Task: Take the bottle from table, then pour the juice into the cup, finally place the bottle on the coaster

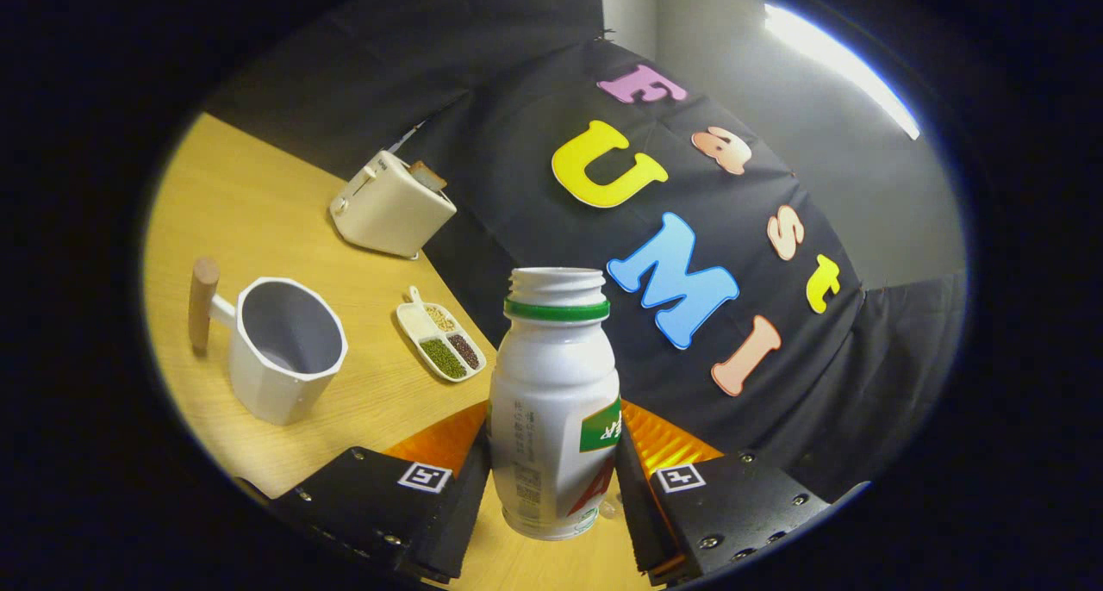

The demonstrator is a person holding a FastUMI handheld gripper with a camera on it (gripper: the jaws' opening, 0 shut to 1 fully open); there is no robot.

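On the wooden table [258, 203] to my left stands a white cup [284, 350] with a wooden handle, open and tilted in my view. Beyond it sits a cream toaster [392, 205], then a small divided dish [441, 343] of grains. My claw [551, 479] is clamped on the bottle [553, 401], both fingers pressing its sides. It is white, uncapped, with a green neck ring.

Recording booth, cloth wall [534, 186], toaster [392, 205], wooden table [250, 212]
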